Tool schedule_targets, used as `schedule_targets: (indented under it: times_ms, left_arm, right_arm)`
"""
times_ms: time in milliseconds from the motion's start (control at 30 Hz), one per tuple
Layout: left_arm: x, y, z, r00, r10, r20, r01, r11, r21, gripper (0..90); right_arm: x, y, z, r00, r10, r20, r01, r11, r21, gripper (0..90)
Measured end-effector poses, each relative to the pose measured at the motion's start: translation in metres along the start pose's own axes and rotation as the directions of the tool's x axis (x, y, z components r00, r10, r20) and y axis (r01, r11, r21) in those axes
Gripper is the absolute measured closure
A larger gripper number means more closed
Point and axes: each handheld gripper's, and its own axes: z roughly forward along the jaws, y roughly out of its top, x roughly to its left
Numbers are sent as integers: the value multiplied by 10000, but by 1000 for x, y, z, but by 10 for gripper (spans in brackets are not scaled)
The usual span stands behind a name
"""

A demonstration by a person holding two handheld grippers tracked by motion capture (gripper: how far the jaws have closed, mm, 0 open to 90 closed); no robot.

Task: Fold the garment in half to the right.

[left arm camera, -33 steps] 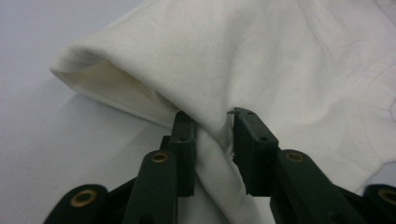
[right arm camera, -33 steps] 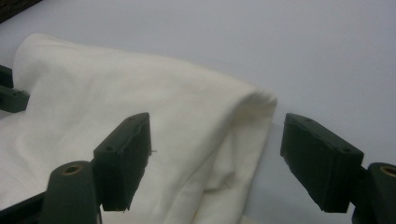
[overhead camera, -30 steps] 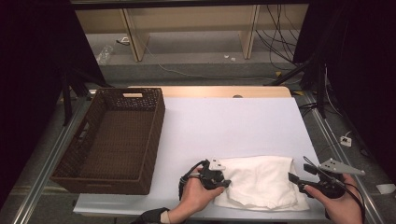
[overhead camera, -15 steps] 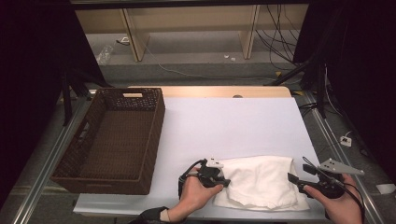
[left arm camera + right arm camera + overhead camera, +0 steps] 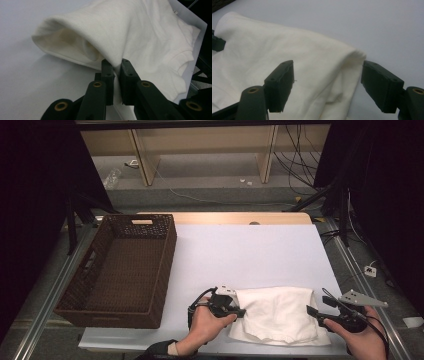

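Note:
A folded white cloth (image 5: 280,312) lies near the front edge of the white table (image 5: 250,250). My left gripper (image 5: 242,311) is at the cloth's left edge. Its jaws have just been closing, and in the left gripper view they (image 5: 115,65) pinch a raised fold of the cloth (image 5: 140,32) between them. My right gripper (image 5: 316,302) stands open at the cloth's right edge. In the right gripper view its jaws (image 5: 327,72) stand wide on either side of the folded edge of the cloth (image 5: 262,45), with the pads apart from it.
A dark brown wicker basket (image 5: 165,265) with nothing in it stands at the left of the table. A wooden strip runs along the table's far edge. Metal rails flank both sides, and cables lie on the floor beyond.
The left hand has shifted slightly at the cloth's left edge. The right hand and the cloth's right side look unchanged.

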Motion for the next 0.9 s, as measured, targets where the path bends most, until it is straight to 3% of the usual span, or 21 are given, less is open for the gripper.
schedule_targets:
  times_ms: [267,900]
  left_arm:
    - [3,2,-9,9993,-332,182,335,9993,-188,825]
    - [16,-1,-36,9983,-582,-12,582,9980,-234,825]
  right_arm:
    - [3,1,1,10000,18,-63,-18,10000,21,280]
    - [17,7,13,9987,-353,-378,351,9994,-74,296]
